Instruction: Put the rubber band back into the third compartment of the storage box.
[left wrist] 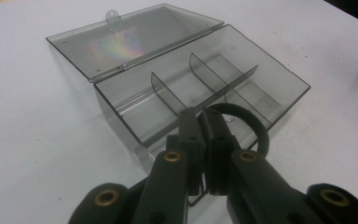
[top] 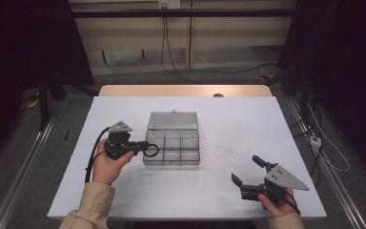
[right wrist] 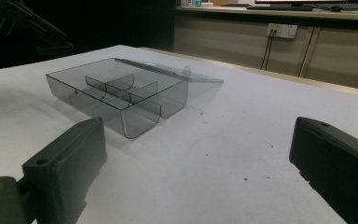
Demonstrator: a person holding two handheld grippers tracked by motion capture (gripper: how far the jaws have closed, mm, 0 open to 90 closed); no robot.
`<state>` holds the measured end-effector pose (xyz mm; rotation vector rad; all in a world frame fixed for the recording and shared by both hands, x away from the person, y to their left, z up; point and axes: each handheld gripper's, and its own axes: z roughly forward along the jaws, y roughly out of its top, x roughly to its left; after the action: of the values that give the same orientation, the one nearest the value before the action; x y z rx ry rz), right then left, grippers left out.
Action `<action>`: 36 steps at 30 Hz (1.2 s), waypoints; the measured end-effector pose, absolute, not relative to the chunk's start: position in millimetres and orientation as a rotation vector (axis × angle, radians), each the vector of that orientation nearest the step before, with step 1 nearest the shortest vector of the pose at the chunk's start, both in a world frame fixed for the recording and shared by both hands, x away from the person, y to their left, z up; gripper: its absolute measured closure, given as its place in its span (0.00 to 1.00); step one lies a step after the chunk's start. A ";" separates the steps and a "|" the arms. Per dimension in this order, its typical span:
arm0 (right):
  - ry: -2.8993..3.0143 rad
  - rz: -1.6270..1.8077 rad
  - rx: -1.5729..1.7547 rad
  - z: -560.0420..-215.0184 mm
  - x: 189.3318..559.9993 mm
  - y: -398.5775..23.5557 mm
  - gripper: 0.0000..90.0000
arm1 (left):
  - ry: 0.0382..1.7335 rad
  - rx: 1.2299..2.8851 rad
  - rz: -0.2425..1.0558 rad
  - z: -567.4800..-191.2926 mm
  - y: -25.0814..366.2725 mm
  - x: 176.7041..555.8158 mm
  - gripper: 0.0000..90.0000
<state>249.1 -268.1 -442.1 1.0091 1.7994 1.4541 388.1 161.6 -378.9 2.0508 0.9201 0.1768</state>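
Resting low near the front edge of the white tabletop (top: 228, 119), the right hand-held gripper (top: 249, 172) has its jaws wide apart and holds nothing. Farther in, the left hand-held gripper (top: 142, 147) pinches a black ring (top: 151, 150) tight, right at the left side of the clear box (top: 173, 148). The box lid (top: 172, 120) lies open flat behind it.

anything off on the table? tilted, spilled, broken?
Nothing stands out. The clear divided box sits square on the white table, lid folded flat behind it, compartments empty. The left gripper is shut on a black ring at the box's edge. The right gripper is open, well clear of the box.
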 end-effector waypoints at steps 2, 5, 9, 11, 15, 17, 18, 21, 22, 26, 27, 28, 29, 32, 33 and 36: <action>1.800 1.454 1.009 -442.1 249.1 -268.0 0.04 | 0.917 2.050 0.182 -378.8 161.7 389.8 0.98; 1.803 1.453 1.010 -442.1 248.9 -267.5 0.04 | 0.917 2.060 0.184 -378.6 160.8 391.2 0.98; 1.805 1.455 1.007 -441.9 248.8 -267.2 0.04 | 0.910 2.060 0.181 -378.7 158.4 393.2 0.98; 1.804 1.455 1.007 -441.9 248.8 -267.2 0.04 | 0.911 2.058 0.181 -378.0 157.1 394.5 0.98; 1.805 1.457 1.004 -441.7 248.9 -267.0 0.04 | 0.909 2.060 0.177 -376.0 153.9 397.5 0.98; 1.804 1.458 1.002 -441.7 248.8 -266.9 0.04 | 0.906 2.054 0.168 -375.1 152.4 398.7 0.98; 1.804 1.458 1.003 -441.6 248.7 -267.0 0.04 | 0.901 2.057 0.170 -374.8 151.8 399.5 0.98; 1.803 1.458 1.004 -441.4 248.5 -267.6 0.04 | 0.903 2.054 0.168 -374.8 149.4 401.1 0.97; 1.803 1.459 1.005 -441.5 248.5 -267.8 0.04 | 0.905 2.058 0.170 -374.9 148.8 401.7 0.98; 1.801 1.461 1.005 -441.2 248.2 -267.7 0.04 | 0.906 2.066 0.169 -376.6 147.5 404.6 0.97; 1.801 1.460 1.004 -441.2 248.2 -267.7 0.04 | 0.913 2.060 0.173 -377.0 147.0 404.8 0.98; 1.801 1.460 1.004 -441.2 248.2 -267.7 0.04 | 0.909 2.058 0.178 -377.4 146.8 405.5 0.98; 1.802 1.458 1.002 -441.3 248.2 -267.9 0.04 | 0.909 2.057 0.182 -377.5 146.5 405.9 0.97; 1.801 1.465 1.004 -441.2 248.1 -267.4 0.04 | 0.909 2.068 0.184 -376.9 145.3 407.1 0.97; 1.804 1.459 1.001 -441.2 248.2 -267.6 0.04 | 0.910 2.063 0.186 -376.9 144.5 407.5 0.97; 1.804 1.459 1.001 -441.2 248.2 -267.5 0.04 | 0.907 2.066 0.186 -376.0 142.7 408.8 0.98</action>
<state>248.2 -267.5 -441.2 1.0007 1.8036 1.4592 408.8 142.7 -376.0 2.0656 0.9069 0.1857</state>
